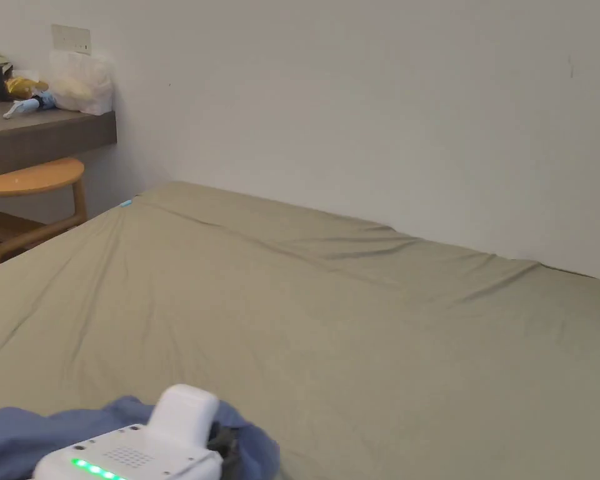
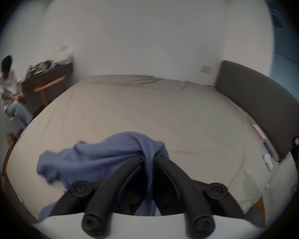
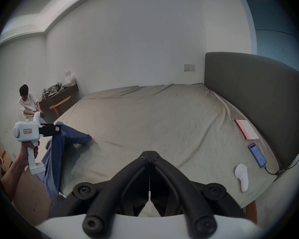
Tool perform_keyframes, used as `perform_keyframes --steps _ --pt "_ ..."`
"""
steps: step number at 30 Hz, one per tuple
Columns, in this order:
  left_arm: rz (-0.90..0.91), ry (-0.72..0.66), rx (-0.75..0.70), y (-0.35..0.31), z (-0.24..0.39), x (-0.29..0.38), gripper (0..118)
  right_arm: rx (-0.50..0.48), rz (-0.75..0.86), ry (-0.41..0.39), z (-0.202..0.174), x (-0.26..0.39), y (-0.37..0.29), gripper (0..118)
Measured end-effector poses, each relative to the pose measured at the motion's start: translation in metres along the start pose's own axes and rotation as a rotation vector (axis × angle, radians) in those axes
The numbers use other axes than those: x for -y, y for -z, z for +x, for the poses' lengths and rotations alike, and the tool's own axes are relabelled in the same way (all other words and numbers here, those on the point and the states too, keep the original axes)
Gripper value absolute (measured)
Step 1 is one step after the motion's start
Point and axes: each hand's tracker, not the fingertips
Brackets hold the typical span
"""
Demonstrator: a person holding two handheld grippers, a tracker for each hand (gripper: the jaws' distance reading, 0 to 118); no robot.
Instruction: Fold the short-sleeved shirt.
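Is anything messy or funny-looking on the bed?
Yes. The blue shirt is crumpled, not flat: the left claw pinches a bunch of it, and the rest droops over the bed edge. The right claw is shut on nothing. The sheet is wrinkled too.

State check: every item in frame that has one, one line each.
left tongs: shut on the blue shirt
blue shirt: bunched, unfolded, partly lifted off the bed, part hanging over the bed edge
right tongs: shut, holding nothing
bed sheet: spread, lightly wrinkled
phone: screen lit, cable plugged in
book: closed, flat on the bed
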Motion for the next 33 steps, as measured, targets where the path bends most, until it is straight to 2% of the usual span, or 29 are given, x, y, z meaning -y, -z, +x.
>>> perform_keyframes --steps 3,8,16,19,23,25,26,27,28,29,33 --pt "0.022 0.008 0.128 -0.006 0.057 -0.008 8 0.021 0.030 -0.006 0.010 -0.003 -0.021 8" --pt "0.006 0.107 0.360 -0.008 0.171 -0.004 8 0.074 0.079 0.026 0.034 -0.002 -0.056 8" --pt "-0.112 0.128 0.709 -0.018 0.342 0.052 8 0.205 0.103 0.067 0.081 0.018 -0.109 8" --pt "-0.187 0.121 0.777 -0.020 0.378 0.074 8 0.257 0.094 0.087 0.098 0.028 -0.125 8" --pt "-0.277 0.128 0.724 -0.008 0.390 0.102 14 0.295 0.078 0.131 0.115 0.043 -0.137 8" --pt "-0.334 0.107 0.679 -0.002 0.383 0.107 23 0.298 0.070 0.144 0.119 0.048 -0.139 8" --pt "-0.368 0.110 0.652 0.002 0.377 0.105 64 0.300 0.068 0.147 0.120 0.051 -0.139 8" --pt "-0.391 0.125 0.610 0.003 0.370 0.099 98 0.302 0.066 0.147 0.120 0.052 -0.139 8" --pt "-0.308 0.085 0.565 -0.009 0.353 0.087 107 0.303 0.064 0.147 0.119 0.052 -0.138 8" --pt "-0.209 0.051 0.520 -0.023 0.335 0.072 101 0.299 0.065 0.144 0.117 0.052 -0.137 8" --pt "-0.054 0.008 0.406 -0.066 0.251 0.002 101 0.243 0.072 0.134 0.104 0.042 -0.127 8"
